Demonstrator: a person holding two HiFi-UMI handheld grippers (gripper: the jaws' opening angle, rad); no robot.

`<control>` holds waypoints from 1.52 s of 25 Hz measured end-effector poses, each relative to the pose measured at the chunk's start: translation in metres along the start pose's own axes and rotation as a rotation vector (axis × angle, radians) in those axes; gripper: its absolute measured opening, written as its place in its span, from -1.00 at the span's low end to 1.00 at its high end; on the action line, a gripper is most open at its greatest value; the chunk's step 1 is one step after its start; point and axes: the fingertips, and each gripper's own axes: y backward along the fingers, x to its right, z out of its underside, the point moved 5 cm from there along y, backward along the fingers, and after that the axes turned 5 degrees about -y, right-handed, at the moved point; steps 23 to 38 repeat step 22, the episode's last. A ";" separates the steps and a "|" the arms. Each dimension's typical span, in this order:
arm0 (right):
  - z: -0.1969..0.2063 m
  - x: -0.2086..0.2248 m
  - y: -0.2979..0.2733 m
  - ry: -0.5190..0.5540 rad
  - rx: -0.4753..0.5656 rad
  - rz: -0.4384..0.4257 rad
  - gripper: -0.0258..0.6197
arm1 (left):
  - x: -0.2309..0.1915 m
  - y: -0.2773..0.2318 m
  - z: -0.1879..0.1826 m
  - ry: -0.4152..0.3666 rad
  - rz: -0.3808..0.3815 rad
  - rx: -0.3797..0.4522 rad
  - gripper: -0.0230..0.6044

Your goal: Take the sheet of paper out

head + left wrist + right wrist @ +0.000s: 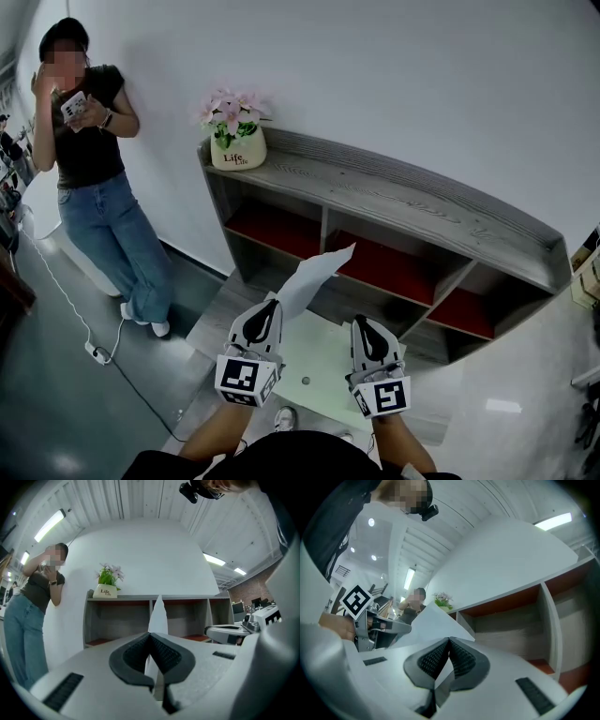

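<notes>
A white sheet of paper [314, 277] hangs in the air in front of the shelf unit, held by both grippers. My left gripper [269, 307] is shut on its left part, and one corner of the sheet sticks up past the jaws toward the shelf. In the left gripper view the paper [158, 613] rises edge-on from the closed pads [164, 653]. My right gripper [362, 325] is shut on the sheet's right edge. In the right gripper view the paper [424, 625] spreads leftward from the closed jaws toward the left gripper [370, 625].
A grey wooden shelf unit [394, 202] with red-floored open compartments stands against the white wall. A flower pot [236, 141] sits on its left end. A person [94, 169] stands at the left by the wall. A cable with a power strip [98, 354] lies on the floor.
</notes>
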 end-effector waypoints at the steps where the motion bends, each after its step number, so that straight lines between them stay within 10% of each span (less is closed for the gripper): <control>1: -0.001 0.001 0.001 0.002 0.001 0.000 -0.85 | 0.001 0.000 0.000 0.002 0.001 -0.001 -0.91; 38: 0.002 0.013 0.018 0.041 -0.027 0.033 -0.85 | 0.006 -0.003 0.023 0.008 -0.013 -0.044 -0.91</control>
